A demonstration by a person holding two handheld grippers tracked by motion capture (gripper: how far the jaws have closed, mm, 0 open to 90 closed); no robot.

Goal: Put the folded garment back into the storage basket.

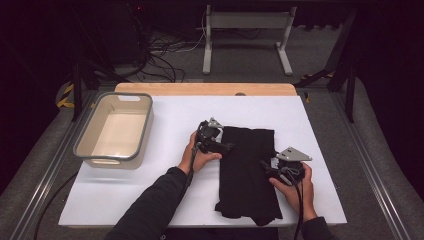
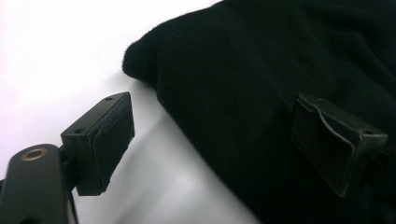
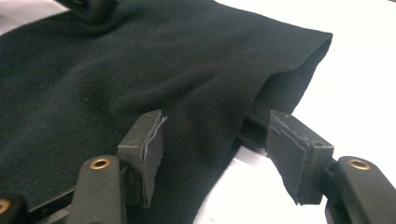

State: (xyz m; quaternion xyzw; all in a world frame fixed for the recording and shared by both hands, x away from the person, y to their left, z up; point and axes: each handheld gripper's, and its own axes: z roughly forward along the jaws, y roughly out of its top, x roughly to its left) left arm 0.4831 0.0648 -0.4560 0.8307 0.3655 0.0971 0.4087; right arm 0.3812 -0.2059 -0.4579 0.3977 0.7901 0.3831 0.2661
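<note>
Progress: I judge the fold partly done; the black garment (image 1: 248, 172) lies as a long doubled strip, and another fold and perhaps the grey bin (image 1: 116, 129) remain.
Garment: matte black knit, soft, lying mid-counter (image 1: 165, 115), hem rumpled.
Left hand-held gripper (image 2: 212, 140): I see it wide, straddling the cloth's edge.
Right hand-held gripper (image 3: 219, 154): wide too, one jaw above and one under the lifted edge.

no readable text, label or number anywhere.
</note>
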